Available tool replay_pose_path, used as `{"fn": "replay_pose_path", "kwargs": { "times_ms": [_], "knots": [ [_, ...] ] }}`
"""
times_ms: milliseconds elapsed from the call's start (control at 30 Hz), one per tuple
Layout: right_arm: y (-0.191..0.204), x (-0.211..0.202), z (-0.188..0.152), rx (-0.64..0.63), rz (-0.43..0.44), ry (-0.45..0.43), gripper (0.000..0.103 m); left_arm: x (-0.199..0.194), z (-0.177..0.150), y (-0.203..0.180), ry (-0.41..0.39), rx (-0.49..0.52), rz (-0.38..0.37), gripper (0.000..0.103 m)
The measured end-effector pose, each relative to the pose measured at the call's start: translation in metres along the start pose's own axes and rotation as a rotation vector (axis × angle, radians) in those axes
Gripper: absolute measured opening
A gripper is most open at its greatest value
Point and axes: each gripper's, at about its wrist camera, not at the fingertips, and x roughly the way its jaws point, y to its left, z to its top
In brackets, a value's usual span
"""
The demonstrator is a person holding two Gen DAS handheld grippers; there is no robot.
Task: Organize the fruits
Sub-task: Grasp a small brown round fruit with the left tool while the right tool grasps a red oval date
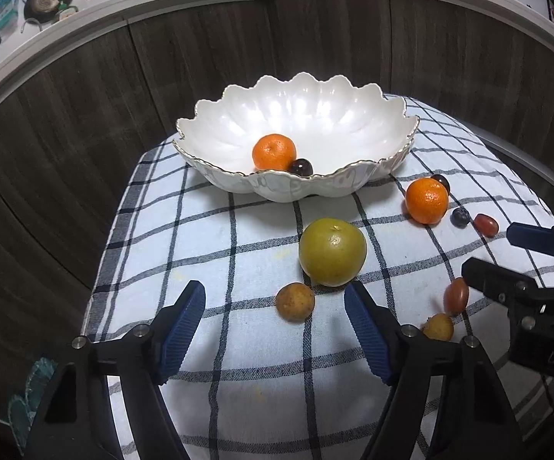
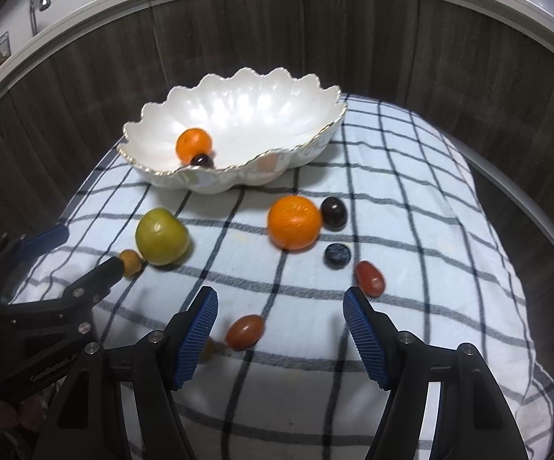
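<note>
A white scalloped bowl (image 1: 300, 122) stands at the far end of a checked cloth (image 1: 238, 345). Inside it, a mandarin (image 1: 274, 152) touches a dark grape (image 1: 302, 167).

On the cloth, in front of the bowl:
- A green apple (image 1: 332, 252) lies near the centre, with a small tan fruit (image 1: 295, 301) just beside it.
- A second mandarin (image 2: 294, 222) lies to the right, touching a dark plum (image 2: 333, 212).
- A blueberry (image 2: 337, 255) and a red grape tomato (image 2: 370, 278) lie near that mandarin.
- A second grape tomato (image 2: 244, 332) lies nearer the cameras.

Left claw (image 1: 275, 331): jaws wide apart, nothing gripped; the tan fruit lies just ahead of the tips.

Right claw (image 2: 281, 326): jaws wide apart, nothing gripped; the second grape tomato lies on the cloth between the tips, clear of both pads.
</note>
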Motion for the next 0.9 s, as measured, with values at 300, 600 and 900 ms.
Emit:
{"fn": "replay_pose_path", "kwargs": {
  "times_ms": [300, 600, 900],
  "knots": [
    [0.006, 0.017, -0.007, -0.002, 0.024, 0.058, 0.055, 0.018, -0.004, 0.000, 0.030, 0.002, -0.030, 0.064],
    [0.009, 0.030, -0.010, 0.001, 0.038, 0.103, 0.044, 0.028, -0.008, -0.001, 0.047, -0.002, -0.048, 0.058],
    [0.012, 0.035, -0.013, -0.014, 0.042, 0.114, 0.040, 0.039, -0.010, -0.002, 0.075, -0.019, -0.080, 0.047]
  ]
}}
